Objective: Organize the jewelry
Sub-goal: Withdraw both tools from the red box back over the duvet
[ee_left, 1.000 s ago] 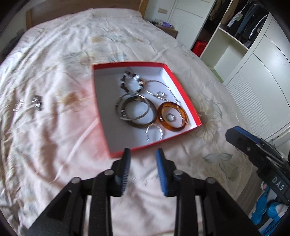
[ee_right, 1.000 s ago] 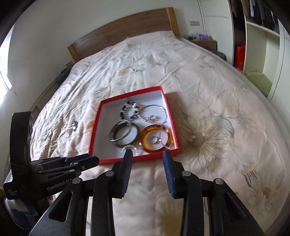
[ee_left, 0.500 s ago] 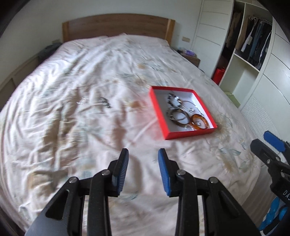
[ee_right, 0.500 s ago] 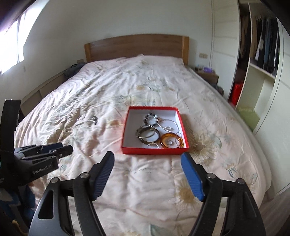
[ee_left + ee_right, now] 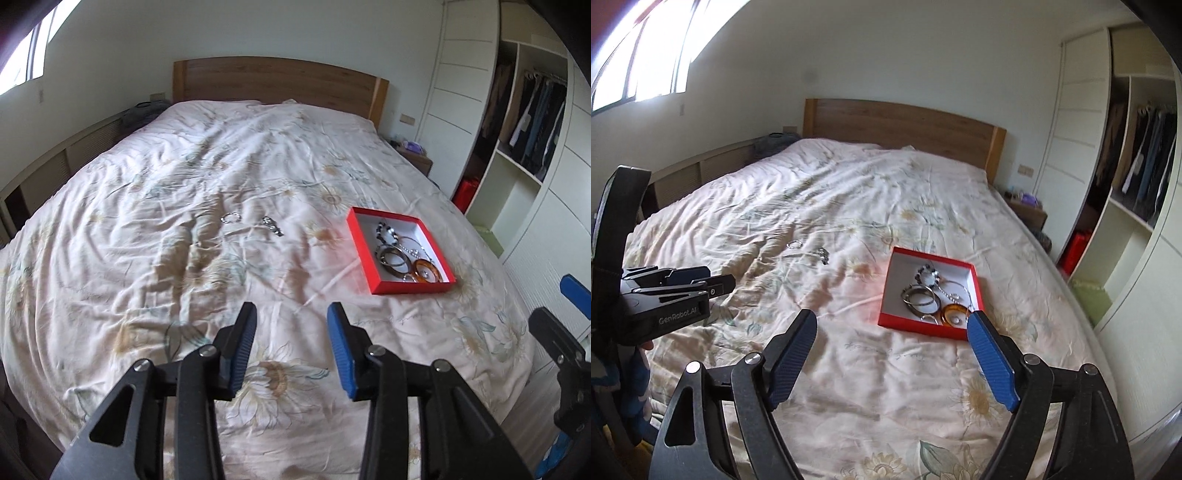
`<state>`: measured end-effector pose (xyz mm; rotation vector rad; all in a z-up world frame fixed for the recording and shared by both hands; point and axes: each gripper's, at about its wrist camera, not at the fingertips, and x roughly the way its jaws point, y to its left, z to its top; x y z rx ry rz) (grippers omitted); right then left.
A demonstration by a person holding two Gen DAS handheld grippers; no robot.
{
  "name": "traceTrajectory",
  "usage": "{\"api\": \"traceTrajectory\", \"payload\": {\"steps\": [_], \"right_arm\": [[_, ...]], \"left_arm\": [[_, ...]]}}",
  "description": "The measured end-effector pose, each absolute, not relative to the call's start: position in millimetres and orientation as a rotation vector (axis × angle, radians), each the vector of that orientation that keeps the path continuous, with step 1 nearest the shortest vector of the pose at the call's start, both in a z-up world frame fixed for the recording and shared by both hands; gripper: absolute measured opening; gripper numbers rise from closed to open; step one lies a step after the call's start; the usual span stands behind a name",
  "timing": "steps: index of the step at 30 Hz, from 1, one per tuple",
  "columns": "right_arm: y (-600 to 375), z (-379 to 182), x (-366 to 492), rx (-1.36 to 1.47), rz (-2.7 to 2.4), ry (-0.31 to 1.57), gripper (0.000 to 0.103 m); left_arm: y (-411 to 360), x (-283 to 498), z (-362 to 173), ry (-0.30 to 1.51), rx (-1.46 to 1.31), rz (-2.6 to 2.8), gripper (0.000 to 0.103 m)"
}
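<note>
A red box (image 5: pixel 360 243) (image 5: pixel 886 291) lies on the bed. It holds a beaded bracelet (image 5: pixel 928 275), dark bangles (image 5: pixel 919 297), an amber bangle (image 5: pixel 955 314) and silver chains. A silver ring (image 5: pixel 230 218) (image 5: pixel 794 244) and a dark chain piece (image 5: pixel 272 226) (image 5: pixel 823 254) lie loose on the quilt left of the box. My left gripper (image 5: pixel 291 332) is open and empty, well short of the box. My right gripper (image 5: pixel 892 343) is wide open and empty above the quilt, near the box's front edge.
The bed has a floral quilt (image 5: pixel 207 177) and a wooden headboard (image 5: pixel 277 81). An open wardrobe with hanging clothes (image 5: pixel 532 110) and a nightstand (image 5: pixel 413 157) stand on the right. A low wall unit (image 5: pixel 701 170) runs along the left.
Both grippers have pulled back and up from the box, so it looks smaller and farther. The right gripper's jaws have opened wide. The left gripper's jaws stay open.
</note>
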<state>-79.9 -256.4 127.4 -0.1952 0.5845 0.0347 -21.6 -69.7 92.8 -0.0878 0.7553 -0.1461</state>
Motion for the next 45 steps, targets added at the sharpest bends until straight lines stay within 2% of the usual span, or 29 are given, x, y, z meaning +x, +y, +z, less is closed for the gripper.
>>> {"api": "traceTrajectory", "payload": {"steps": [4,10,32,45], "right_arm": [[-246,131,-90,-0.221,0.043,0.567,0.084],[-236,134,-103,-0.243,0.057,0.549,0.087],[-211,144,-144,-0.313,0.060,0.477,0.087],[-207,144,-145,-0.325,0.065,0.482,0.088]], "left_arm": [[-58,-34,96,0.734,-0.104,-0.126,0.039],[-53,-51,105,0.696,-0.096,-0.115,0.047],[-39,-96,125,0.595,-0.072,-0.063,0.048],[-31,-98,123,0.596,-0.073,-0.041,0.048]]}}
